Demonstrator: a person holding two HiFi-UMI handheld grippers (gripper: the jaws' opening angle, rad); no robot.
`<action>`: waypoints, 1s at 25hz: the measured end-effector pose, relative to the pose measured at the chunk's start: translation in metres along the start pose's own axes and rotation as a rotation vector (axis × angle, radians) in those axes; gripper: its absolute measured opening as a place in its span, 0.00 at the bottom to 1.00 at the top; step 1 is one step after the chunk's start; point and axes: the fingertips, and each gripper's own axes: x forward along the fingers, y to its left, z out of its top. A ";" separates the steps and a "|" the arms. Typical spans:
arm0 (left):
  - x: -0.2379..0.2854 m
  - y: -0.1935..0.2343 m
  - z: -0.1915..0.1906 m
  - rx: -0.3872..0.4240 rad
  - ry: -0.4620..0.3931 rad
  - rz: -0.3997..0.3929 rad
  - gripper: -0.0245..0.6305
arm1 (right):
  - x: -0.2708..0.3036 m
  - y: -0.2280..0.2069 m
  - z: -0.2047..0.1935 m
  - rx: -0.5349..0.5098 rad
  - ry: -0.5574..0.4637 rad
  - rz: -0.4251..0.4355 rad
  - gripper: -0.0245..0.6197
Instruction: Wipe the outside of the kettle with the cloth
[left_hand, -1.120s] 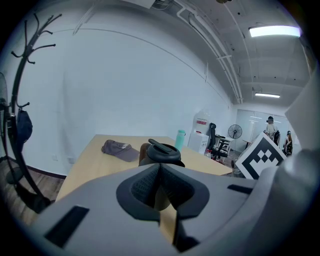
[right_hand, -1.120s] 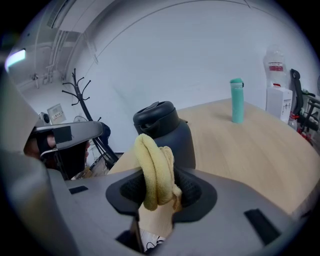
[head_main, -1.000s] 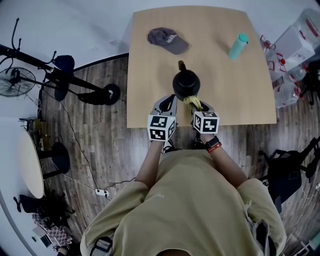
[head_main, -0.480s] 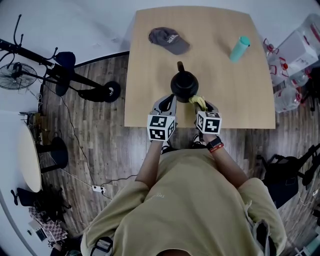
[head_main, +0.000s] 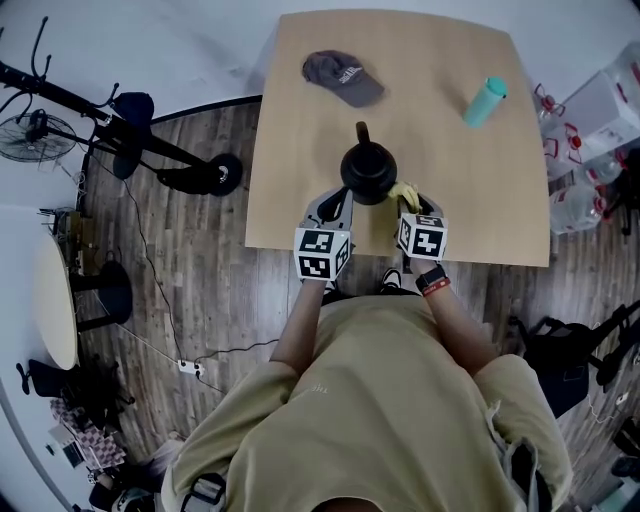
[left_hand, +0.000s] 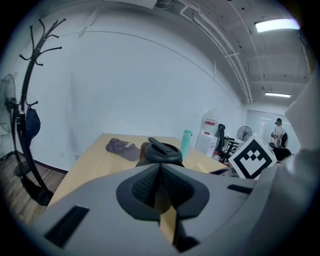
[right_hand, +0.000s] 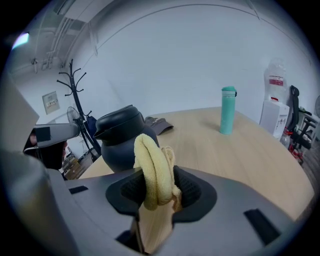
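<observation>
A black kettle (head_main: 368, 170) stands on the tan table (head_main: 300, 150), near the front edge. My right gripper (head_main: 412, 203) is shut on a folded yellow cloth (head_main: 404, 192), which lies just at the kettle's near right side. In the right gripper view the cloth (right_hand: 155, 167) bulges up out of the jaws of that gripper (right_hand: 156, 187), and the kettle (right_hand: 120, 137) stands to the left of it. My left gripper (head_main: 336, 207) sits at the kettle's near left side. Its jaws (left_hand: 160, 175) are shut with nothing between them, and the kettle lid (left_hand: 161, 150) shows just beyond.
A grey cap (head_main: 343, 78) lies at the table's far left and a teal bottle (head_main: 484, 102) stands at the far right. The table's front edge runs just under both grippers. A coat stand (head_main: 120, 140) and a fan (head_main: 25, 150) are on the floor to the left, large water bottles (head_main: 590, 150) to the right.
My right gripper has carried the cloth from the kettle's near side round towards its right side. The left gripper has stayed at the kettle's near left.
</observation>
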 end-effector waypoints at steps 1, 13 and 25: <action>0.000 0.002 0.000 -0.001 0.001 0.007 0.07 | 0.003 -0.002 0.001 -0.007 0.000 -0.005 0.27; -0.015 0.016 -0.002 0.003 0.009 0.042 0.07 | 0.039 -0.025 0.028 -0.016 -0.013 -0.030 0.27; -0.029 0.044 -0.007 0.003 0.016 0.010 0.07 | 0.005 0.009 -0.025 0.141 0.034 -0.012 0.27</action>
